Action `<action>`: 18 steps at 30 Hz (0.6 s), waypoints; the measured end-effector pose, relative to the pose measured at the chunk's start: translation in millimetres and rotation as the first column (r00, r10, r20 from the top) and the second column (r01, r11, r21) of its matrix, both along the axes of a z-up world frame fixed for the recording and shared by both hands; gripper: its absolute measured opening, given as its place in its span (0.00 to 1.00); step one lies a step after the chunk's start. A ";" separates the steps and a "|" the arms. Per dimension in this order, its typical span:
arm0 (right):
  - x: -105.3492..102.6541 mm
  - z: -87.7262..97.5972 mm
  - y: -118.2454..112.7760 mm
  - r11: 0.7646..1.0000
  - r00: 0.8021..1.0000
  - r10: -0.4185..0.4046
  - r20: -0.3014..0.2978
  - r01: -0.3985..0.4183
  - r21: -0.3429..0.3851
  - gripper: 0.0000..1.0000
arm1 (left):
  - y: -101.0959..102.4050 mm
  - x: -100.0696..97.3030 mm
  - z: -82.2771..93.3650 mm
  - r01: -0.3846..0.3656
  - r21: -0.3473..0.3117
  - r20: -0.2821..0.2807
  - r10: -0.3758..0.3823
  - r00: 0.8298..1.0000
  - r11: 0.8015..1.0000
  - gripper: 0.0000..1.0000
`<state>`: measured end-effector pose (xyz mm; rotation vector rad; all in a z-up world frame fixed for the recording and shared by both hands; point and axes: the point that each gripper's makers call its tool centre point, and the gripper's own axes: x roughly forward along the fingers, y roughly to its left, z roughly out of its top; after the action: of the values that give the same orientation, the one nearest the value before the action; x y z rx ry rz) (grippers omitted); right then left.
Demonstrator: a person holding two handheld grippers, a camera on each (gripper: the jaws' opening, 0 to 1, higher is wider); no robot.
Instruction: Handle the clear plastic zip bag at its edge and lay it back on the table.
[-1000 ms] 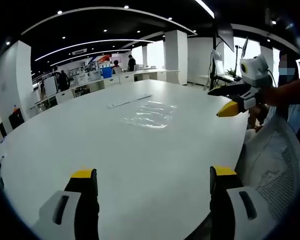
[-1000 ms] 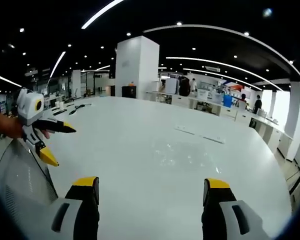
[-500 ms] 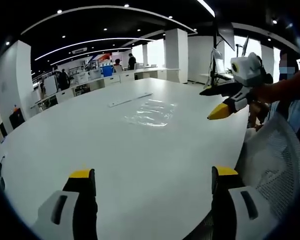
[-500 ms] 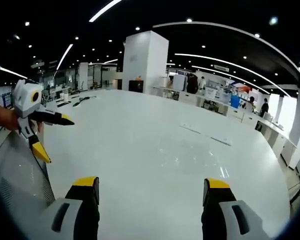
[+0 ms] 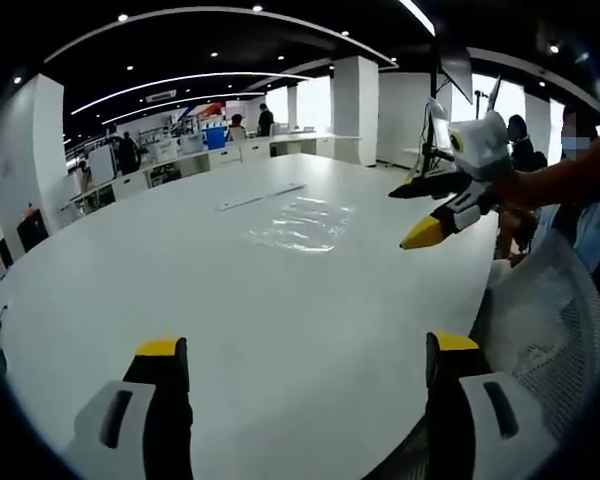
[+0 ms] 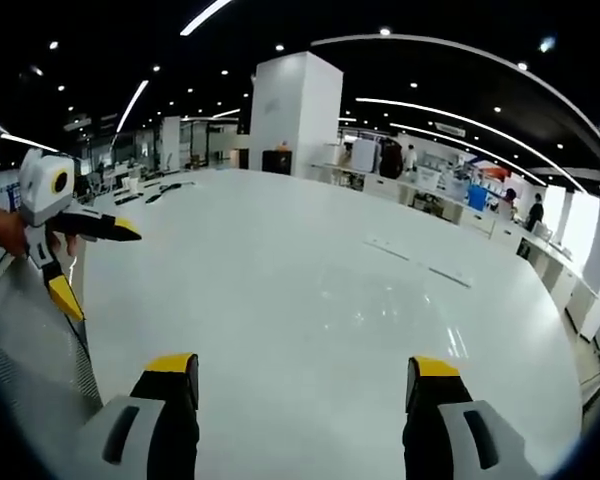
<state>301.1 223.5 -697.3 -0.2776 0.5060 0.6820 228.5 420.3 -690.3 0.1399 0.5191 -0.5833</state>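
Bag flat on table, mid-surface.
Zip bag (image 5: pixel 302 224) lies on the table (image 5: pixel 180 270), ahead of left tongs (image 5: pixel 300 365); right tongs (image 5: pixel 417 212) hover right of it, apart.

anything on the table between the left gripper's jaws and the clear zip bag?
No. In the left gripper view, bare white table runs from the open left gripper to the clear plastic zip bag lying flat.

A white mesh chair (image 5: pixel 545 320) stands beside the white table (image 5: pixel 230 300).
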 end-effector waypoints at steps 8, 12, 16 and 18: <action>10.5 -5.8 3.0 1.000 1.000 0.012 -0.018 -0.012 -0.011 0.85 | -1.1 0.9 1.6 0.016 0.006 -0.004 -0.015 1.000 1.000 0.97; 13.1 -9.0 3.9 1.000 1.000 0.010 -0.027 -0.010 -0.009 0.84 | -1.6 2.2 1.4 0.022 0.015 -0.003 -0.022 1.000 1.000 0.97; 19.6 -13.2 5.2 1.000 0.999 0.011 -0.051 -0.011 -0.003 0.83 | -1.3 3.4 2.0 0.026 0.027 -0.004 -0.026 1.000 0.999 0.97; 21.2 -13.0 6.4 1.000 0.998 0.004 -0.062 -0.004 0.009 0.81 | -3.0 2.8 4.1 0.025 0.025 -0.004 -0.025 1.000 0.999 0.97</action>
<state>322.3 229.9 -710.3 -0.2494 0.5615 0.6984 231.4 417.3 -686.2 0.1696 0.5294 -0.6016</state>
